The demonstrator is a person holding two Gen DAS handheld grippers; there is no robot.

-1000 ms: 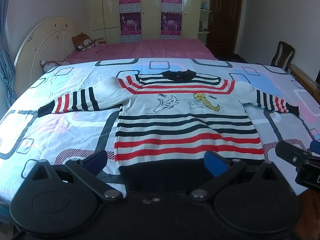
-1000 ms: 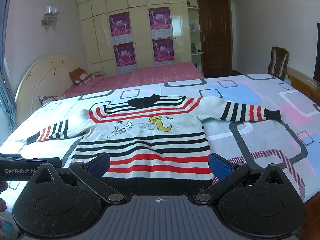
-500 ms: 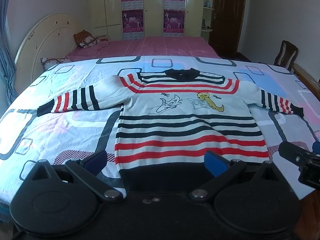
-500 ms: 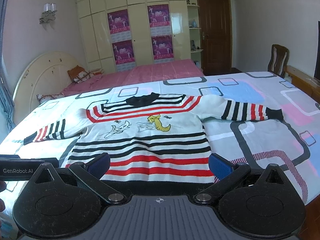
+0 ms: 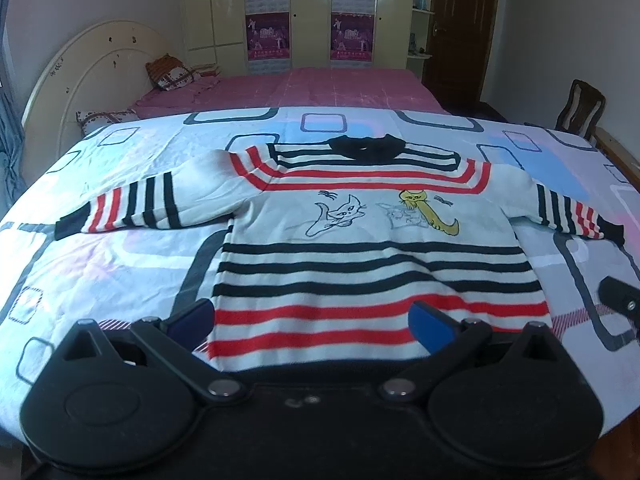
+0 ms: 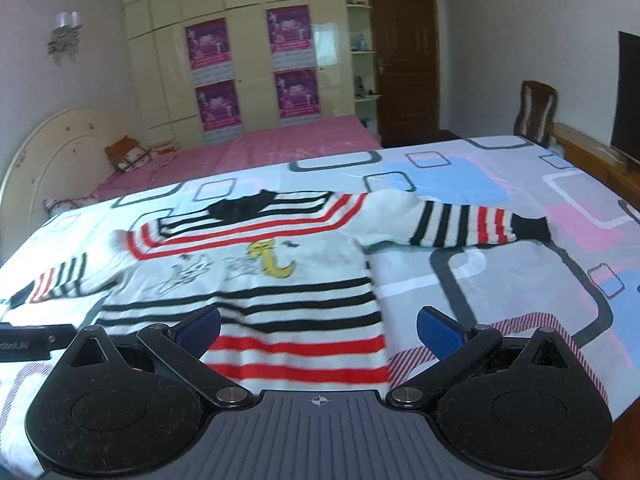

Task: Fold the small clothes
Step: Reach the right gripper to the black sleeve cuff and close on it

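Left wrist view: the sweater [image 5: 360, 248] lay flat and face up on the patterned bedsheet [image 5: 100, 264], sleeves spread to both sides.
Left edge: the left sleeve [image 5: 128, 208] ended short of the sheet's edge, with bare sheet all around it.
Near edge: the dark hem sat just in front of the left gripper [image 5: 312, 316].
Right edge: the right sleeve [image 6: 472, 224] reached toward open sheet, well apart from the chair [image 6: 536, 112].
Left gripper pose: level, low over the hem, jaws spread wide with nothing between them.
Right gripper [image 6: 320, 326] pose: tilted, over the sweater's lower right corner, jaws wide apart and empty.
Materials: knit sweater, white with red and black stripes, black collar, cat drawings on the chest; blue pads [image 6: 438, 330] on black fingers.
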